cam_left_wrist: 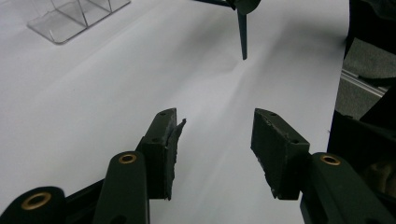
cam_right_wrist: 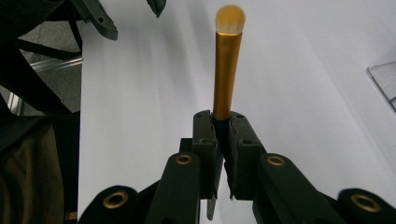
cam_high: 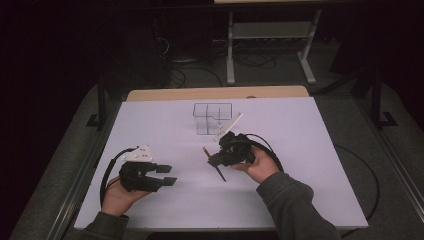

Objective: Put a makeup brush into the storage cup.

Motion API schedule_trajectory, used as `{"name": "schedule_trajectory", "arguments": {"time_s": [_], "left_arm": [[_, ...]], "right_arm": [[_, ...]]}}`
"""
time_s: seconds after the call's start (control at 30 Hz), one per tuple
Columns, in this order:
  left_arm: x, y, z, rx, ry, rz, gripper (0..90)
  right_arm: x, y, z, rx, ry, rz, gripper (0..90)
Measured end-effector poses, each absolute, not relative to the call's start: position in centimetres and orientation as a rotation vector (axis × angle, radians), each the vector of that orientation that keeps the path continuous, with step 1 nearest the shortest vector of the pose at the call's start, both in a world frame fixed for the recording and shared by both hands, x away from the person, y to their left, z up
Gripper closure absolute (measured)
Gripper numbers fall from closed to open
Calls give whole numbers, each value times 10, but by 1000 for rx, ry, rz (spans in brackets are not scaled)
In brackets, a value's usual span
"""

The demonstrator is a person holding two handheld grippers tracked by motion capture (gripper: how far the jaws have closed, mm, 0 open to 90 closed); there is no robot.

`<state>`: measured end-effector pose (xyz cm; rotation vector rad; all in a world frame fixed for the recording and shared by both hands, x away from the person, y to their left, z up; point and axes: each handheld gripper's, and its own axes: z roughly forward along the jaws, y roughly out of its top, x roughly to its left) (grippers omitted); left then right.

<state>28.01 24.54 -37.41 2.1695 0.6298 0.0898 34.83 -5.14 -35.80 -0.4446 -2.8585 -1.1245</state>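
Table (cam_high: 150,125): white top, matte; bare wooden strip (cam_high: 217,93) exposed along the far edge. On the top, toward the far middle: one clear plastic organizer (cam_high: 212,118) with divided compartments, standing upright. Table rests on grey carpeted floor (cam_high: 350,115); black cable (cam_high: 367,172) on the floor beside its right edge.

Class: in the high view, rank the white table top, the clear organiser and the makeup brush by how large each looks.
1. White table top, by far the largest.
2. Clear organiser.
3. Makeup brush, thin, partly hidden in the right claw.
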Motion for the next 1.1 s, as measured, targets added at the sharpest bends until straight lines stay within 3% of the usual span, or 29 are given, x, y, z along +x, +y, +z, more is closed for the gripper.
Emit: {"name": "schedule_trajectory", "arguments": {"time_s": [1.1], "left_arm": [[280,251,-391,2157,659,105,394]], "right_arm": [[379,-62,-327,-537,-2881,-1148,825]]}}
